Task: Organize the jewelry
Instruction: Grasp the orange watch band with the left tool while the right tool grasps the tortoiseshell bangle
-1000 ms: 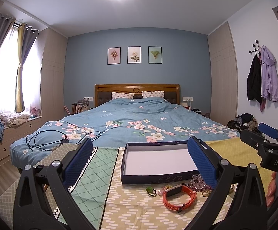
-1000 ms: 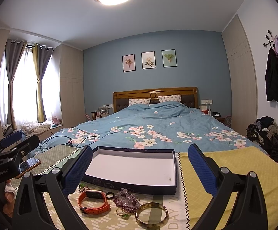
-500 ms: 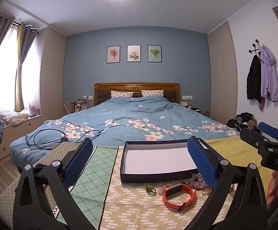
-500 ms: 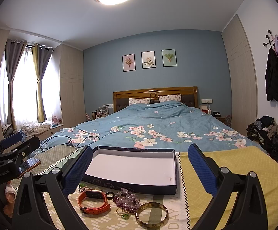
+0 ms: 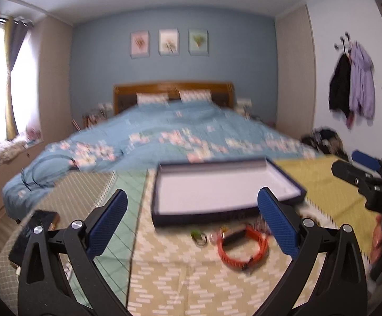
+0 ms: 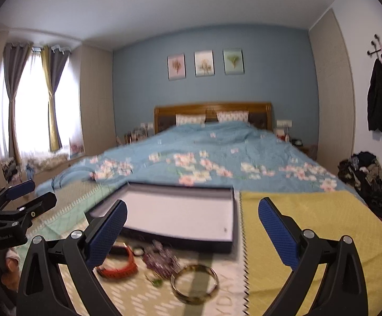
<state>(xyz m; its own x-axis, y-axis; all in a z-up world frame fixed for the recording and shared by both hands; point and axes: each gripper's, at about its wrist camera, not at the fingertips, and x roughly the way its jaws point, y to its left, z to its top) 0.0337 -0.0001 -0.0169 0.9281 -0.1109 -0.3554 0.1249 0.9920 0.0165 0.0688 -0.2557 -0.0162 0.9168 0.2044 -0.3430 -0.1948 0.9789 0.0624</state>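
A dark blue tray with a white floor (image 5: 283, 184) (image 6: 180, 245) lies on the patterned cloth, holding only a tiny speck. In front of it lie an orange band (image 5: 243, 250) (image 6: 122, 267), a small green piece (image 5: 197, 234), a purple bead cluster (image 6: 162, 260) and a gold bangle (image 6: 194, 284). My left gripper (image 5: 192, 222) is open and empty above the cloth, left of the band. My right gripper (image 6: 192, 233) is open and empty above the beads and bangle. Both views are blurred by motion.
A phone (image 5: 31, 233) lies on the cloth at the left. A yellow cloth (image 6: 309, 231) covers the right side. A bed with a blue floral cover (image 6: 204, 158) stands behind, with a cable (image 5: 47, 169) on its corner. Clothes are piled at the right wall (image 6: 367, 181).
Both grippers have tilted downward and moved closer to the cloth, so the tray and the jewelry sit higher and larger in view. Both stay open and empty.
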